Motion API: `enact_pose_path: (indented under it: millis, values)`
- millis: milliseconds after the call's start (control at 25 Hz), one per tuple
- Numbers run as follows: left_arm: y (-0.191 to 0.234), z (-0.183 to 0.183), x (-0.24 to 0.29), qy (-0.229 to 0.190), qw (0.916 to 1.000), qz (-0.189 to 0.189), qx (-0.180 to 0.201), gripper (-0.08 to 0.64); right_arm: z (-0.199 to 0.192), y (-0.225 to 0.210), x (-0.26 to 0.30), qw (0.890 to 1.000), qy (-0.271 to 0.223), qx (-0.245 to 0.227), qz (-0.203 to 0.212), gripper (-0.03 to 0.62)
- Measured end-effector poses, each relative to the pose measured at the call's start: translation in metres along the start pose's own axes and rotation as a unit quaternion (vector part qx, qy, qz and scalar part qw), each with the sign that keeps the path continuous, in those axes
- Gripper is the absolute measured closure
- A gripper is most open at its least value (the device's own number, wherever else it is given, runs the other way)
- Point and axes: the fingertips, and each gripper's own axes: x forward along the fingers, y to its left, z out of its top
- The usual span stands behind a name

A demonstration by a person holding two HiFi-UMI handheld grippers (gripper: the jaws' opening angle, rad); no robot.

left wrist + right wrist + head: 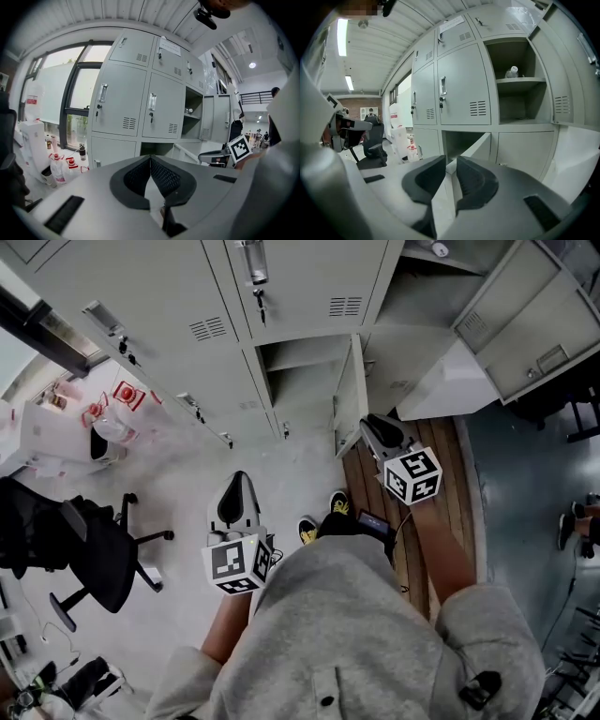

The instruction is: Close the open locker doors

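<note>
A bank of grey lockers [281, 296] stands ahead. One lower locker [300, 381] is open, and its door [350, 395] swings out toward me. My right gripper [371, 423] hovers just right of that door. In the right gripper view its jaws [451, 161] stand a narrow gap apart, with the door's [476, 143] near edge straight ahead; I cannot tell if they touch. An upper locker [520, 89] with a bottle [512, 71] on its shelf is also open, its door [572, 93] swung right. My left gripper [239, 479] is shut and empty over the floor [150, 159].
A black office chair [94, 549] stands at the left, with spray bottles and white boxes [103, 427] by the window. A wooden floor strip [450, 493] runs under my right arm. Another person's feet [581, 517] show at the far right. Keys hang in a shut locker door [260, 296].
</note>
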Motion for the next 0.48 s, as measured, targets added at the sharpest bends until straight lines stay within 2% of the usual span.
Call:
enact_pose_path:
  millis: [480]
  values:
    - [0.044,-0.009,-0.042,-0.012,0.9969,0.074,-0.025,0.549,0.015,0.049,0.053,0.998,-0.003,-0.026,0.05,0.522]
